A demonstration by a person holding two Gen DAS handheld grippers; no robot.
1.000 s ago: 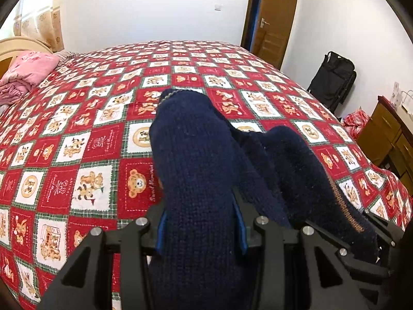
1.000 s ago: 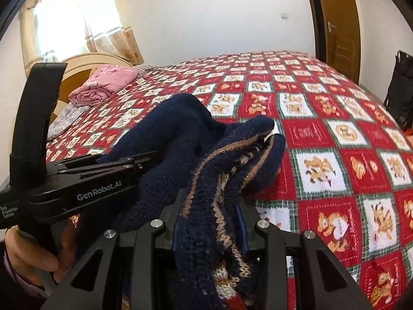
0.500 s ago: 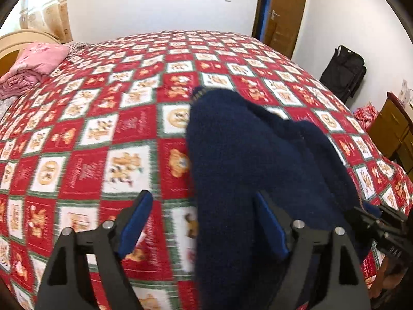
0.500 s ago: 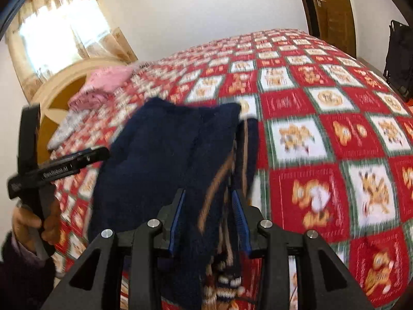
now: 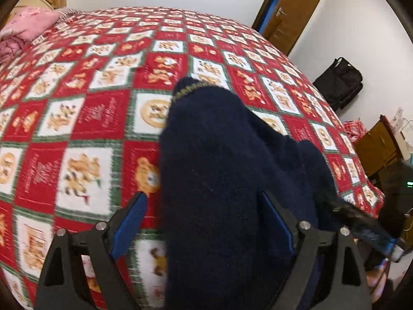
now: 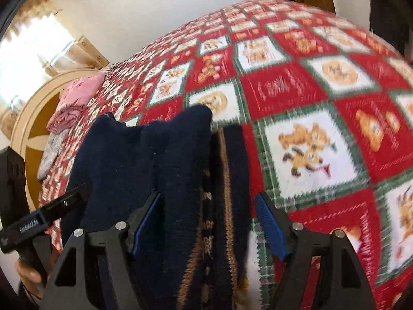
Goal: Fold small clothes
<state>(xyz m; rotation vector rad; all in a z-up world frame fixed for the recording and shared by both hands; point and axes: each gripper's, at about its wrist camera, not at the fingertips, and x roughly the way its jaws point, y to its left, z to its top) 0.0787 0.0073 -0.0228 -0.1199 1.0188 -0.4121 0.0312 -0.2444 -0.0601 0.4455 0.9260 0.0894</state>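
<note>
Navy knitted garment: lies folded lengthwise on the bed quilt, running from the near edge of both views toward 12 o'clock. A tan-striped hem shows at its far tip in the left wrist view; tan patterned bands run along its right fold in the right wrist view. Its near end is cut off by the frame in both views.

Left gripper: jaws spread wide, having just been opening. The garment lies between the blue pads; the left pad stands clear of the cloth, the right pad sits at the cloth's edge, contact unclear.

Right gripper: jaws wide, having just been opening. The garment passes between the pads; right pad clear of it, left pad partly hidden against the knit.

Quilt: red and white squares with bear prints, blurred by motion.

Pink folded bedding: at 10 o'clock by the headboard.

Black bag: on the floor at 2 o'clock, beside a door.

Person's hand: at 8 o'clock in the right wrist view, mostly hidden behind the other gripper's handle.
</note>
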